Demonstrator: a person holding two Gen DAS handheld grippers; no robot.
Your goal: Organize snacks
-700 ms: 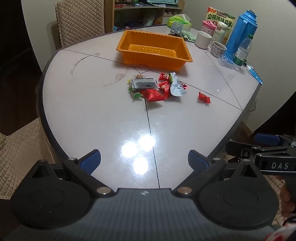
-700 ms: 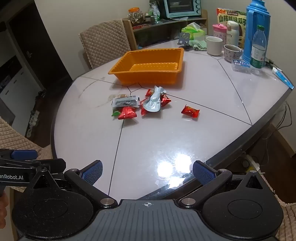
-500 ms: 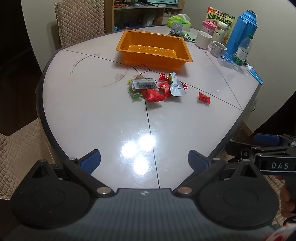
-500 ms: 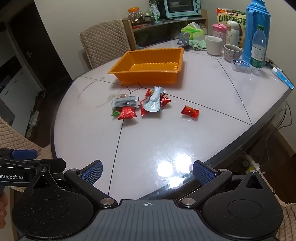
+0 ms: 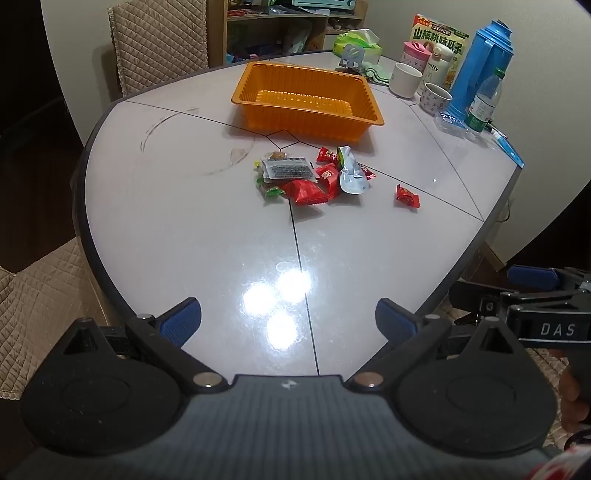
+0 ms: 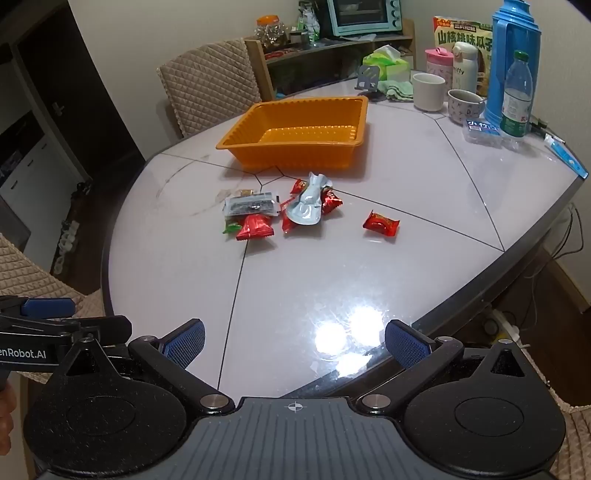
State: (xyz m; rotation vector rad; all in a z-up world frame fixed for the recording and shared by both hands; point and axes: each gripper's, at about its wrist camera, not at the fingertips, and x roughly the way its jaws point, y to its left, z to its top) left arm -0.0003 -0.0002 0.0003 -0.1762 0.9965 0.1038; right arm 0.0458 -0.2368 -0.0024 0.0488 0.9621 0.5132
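Observation:
An empty orange tray (image 5: 306, 101) (image 6: 295, 136) stands on the white table past a pile of snacks (image 5: 306, 177) (image 6: 277, 210): red packets, a clear dark pack (image 6: 251, 206), a silver pouch (image 5: 351, 173) (image 6: 308, 203). One red packet (image 5: 407, 195) (image 6: 381, 223) lies alone to the right. My left gripper (image 5: 288, 323) is open and empty over the near table edge. My right gripper (image 6: 295, 343) is open and empty, beside it to the right. Each shows at the other view's edge.
At the back right stand a blue thermos (image 5: 480, 70) (image 6: 511, 62), a water bottle (image 6: 517, 96), cups (image 6: 428, 90), a snack box (image 5: 439, 37) and tissues (image 6: 386, 62). Quilted chairs (image 5: 159, 40) (image 6: 210, 85) surround the table. A shelf with a toaster oven (image 6: 362, 14) stands behind.

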